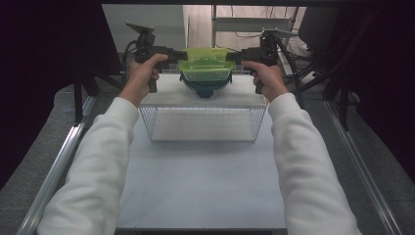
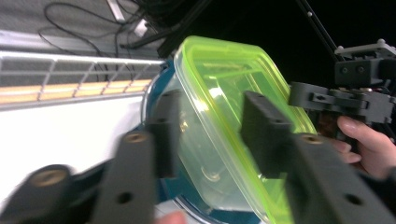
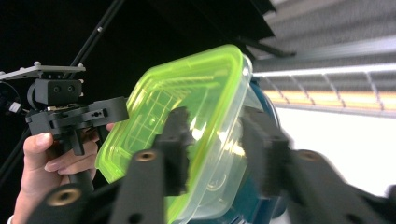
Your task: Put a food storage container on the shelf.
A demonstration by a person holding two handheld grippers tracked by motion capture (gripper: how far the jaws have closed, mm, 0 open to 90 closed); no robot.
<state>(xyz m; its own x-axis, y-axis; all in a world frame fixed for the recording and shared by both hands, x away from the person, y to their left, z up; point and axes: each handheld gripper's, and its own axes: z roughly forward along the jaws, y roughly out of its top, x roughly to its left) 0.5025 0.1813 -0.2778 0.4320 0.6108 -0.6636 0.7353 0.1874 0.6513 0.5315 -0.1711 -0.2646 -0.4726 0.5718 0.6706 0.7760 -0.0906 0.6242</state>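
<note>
A clear plastic box with a lime-green lid point(image 1: 204, 66) lies on top of a dark teal bowl point(image 1: 205, 89) at the far end of the white table. My left gripper point(image 1: 181, 55) is at the box's left end and my right gripper point(image 1: 231, 56) at its right end. In the left gripper view the left gripper point(image 2: 212, 130) straddles the box point(image 2: 224, 79) at its lid rim, open, with the pads apart from it. In the right gripper view the right gripper point(image 3: 219, 144) likewise stands open around the box point(image 3: 187, 88). The bowl point(image 3: 247, 200) shows below the box.
A wire basket point(image 1: 203, 122) stands on the table just in front of the bowl, between the person's forearms. The white tabletop point(image 1: 200, 186) stretches toward the near edge. Metal rails run along both sides, and cables and stands crowd the area behind the table.
</note>
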